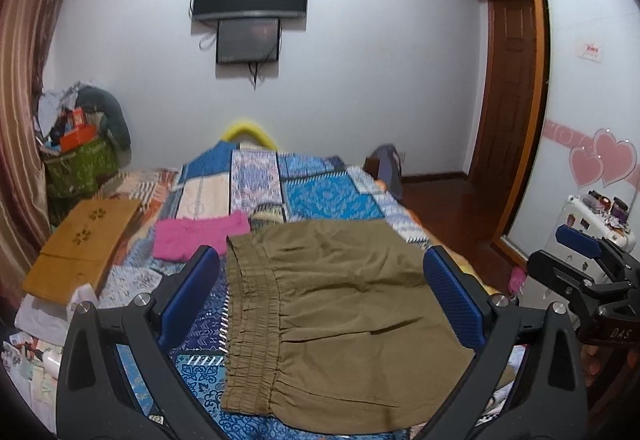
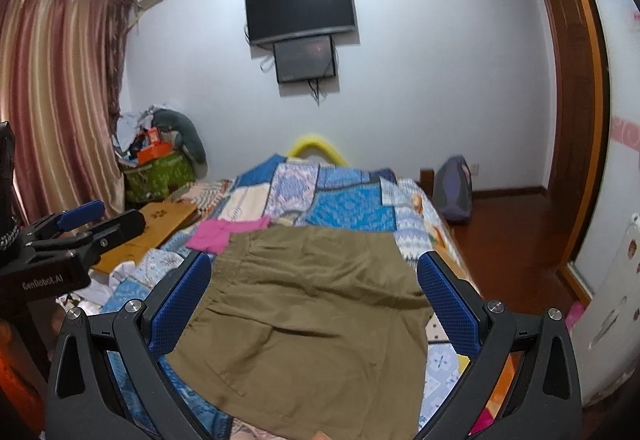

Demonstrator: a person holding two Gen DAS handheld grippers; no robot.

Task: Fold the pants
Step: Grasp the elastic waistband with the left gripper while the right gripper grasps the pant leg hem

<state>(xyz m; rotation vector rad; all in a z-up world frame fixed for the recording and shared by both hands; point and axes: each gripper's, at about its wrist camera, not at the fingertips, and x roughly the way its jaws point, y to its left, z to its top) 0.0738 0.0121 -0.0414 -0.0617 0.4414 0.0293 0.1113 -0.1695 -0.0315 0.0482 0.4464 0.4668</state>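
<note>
I have both tools held above the bed [image 1: 328, 196], neither touching cloth. My left gripper [image 1: 320, 296] is spread wide, its blue pads [image 1: 190, 292] standing either side of the olive pants [image 1: 340, 320], which lie flat on the patterned quilt directly ahead of and below the fingers. The elastic waistband [image 1: 250, 324] runs along the pants' left edge in this view, gathered and roughly parallel to my left finger. My right gripper [image 2: 314, 308] is likewise spread, framing the same pants [image 2: 304, 320] from slightly further right; nothing sits between its pads. From the left wrist view the right gripper [image 1: 580, 252] shows off to the right, over the bed's edge. Beyond the left finger lies a pink garment [image 1: 200, 238], touching the pants' far left corner, with a wooden board [image 1: 84, 244] further left.
</note>
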